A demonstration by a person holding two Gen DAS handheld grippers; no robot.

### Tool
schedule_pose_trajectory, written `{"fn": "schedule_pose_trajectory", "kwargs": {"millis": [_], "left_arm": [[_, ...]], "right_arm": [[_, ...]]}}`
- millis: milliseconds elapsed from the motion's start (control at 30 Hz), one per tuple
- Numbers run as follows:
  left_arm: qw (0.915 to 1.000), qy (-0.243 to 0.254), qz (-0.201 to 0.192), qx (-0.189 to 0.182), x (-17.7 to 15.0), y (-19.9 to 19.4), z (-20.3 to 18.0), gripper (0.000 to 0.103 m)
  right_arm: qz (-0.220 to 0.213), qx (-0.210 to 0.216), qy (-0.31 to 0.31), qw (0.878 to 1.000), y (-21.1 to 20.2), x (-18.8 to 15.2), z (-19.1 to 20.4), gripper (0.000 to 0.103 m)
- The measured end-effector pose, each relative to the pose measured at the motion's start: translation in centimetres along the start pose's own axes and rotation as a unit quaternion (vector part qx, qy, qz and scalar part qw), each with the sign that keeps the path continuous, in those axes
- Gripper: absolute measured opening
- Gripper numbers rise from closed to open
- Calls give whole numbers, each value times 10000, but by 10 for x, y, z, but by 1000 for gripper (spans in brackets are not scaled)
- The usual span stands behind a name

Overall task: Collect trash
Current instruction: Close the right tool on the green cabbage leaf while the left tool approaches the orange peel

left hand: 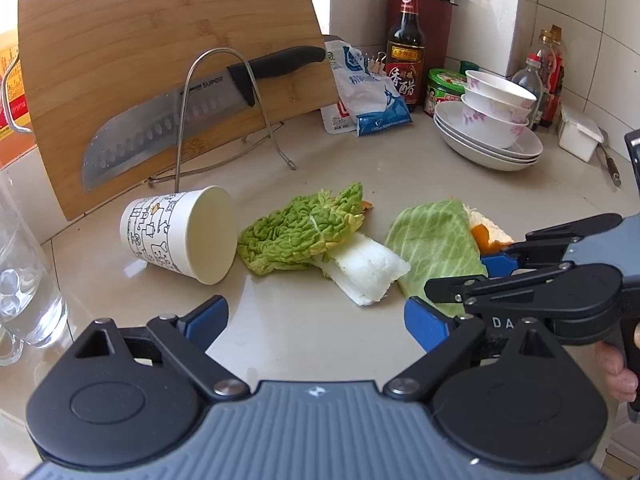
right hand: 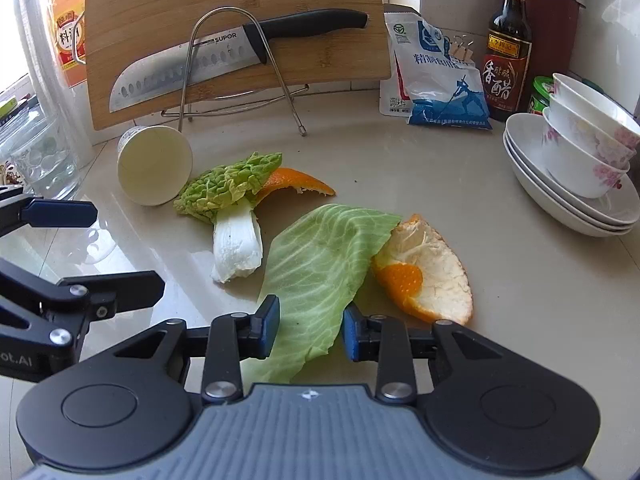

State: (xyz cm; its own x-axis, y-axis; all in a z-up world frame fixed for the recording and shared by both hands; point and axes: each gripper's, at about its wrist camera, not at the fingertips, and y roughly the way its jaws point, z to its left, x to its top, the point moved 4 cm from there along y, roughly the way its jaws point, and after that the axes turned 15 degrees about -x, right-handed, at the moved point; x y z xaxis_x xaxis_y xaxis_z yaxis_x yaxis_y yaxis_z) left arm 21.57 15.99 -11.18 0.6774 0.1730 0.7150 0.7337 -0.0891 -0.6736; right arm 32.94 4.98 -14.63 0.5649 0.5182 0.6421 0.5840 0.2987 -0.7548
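Bamboo cutting board point(left hand: 160, 60) leans upright in wire rack point(left hand: 224, 92), knife point(left hand: 192, 108) across its face. Vinegar bottle point(left hand: 405, 52) beside salt bag point(left hand: 368, 96). Flowered bowls point(left hand: 496, 108) stacked on white plates point(left hand: 480, 148). Glass point(left hand: 24, 280) at table point(left hand: 304, 328) edge.

Place: home kitchen.
Surface: glossy beige stone countertop point(right hand: 460, 184), white-tiled wall point(left hand: 580, 20) at far right.
Cutting gear: tall bamboo chopping board point(right hand: 240, 8) at far left, propped in a wire rack point(right hand: 240, 80); steel black-handled kitchen knife point(right hand: 208, 60) across it.
Tableware: stacked white floral bowls point(right hand: 580, 152), right.
Condiments: dark vinegar bottle point(right hand: 506, 44), blue-white salt bag point(right hand: 440, 84), far.
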Motion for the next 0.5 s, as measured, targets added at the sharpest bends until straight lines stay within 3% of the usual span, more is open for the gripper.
{"fn": "schedule_pose_trajectory", "kwargs": {"millis": [67, 100, 500], "left_arm": [[10000, -1, 7, 5, 0, 0, 1, 95], [10000, 3, 12, 15, 0, 0, 1, 95], [9983, 499, 162, -252, 2, 1, -16, 95]], "right_arm": [[-13, -100, -55, 9999, 1, 0, 0, 13], [-44, -143, -96, 9998, -1, -1, -1, 10], [-268, -92, -198, 9994, -43, -11, -17, 2]]}}
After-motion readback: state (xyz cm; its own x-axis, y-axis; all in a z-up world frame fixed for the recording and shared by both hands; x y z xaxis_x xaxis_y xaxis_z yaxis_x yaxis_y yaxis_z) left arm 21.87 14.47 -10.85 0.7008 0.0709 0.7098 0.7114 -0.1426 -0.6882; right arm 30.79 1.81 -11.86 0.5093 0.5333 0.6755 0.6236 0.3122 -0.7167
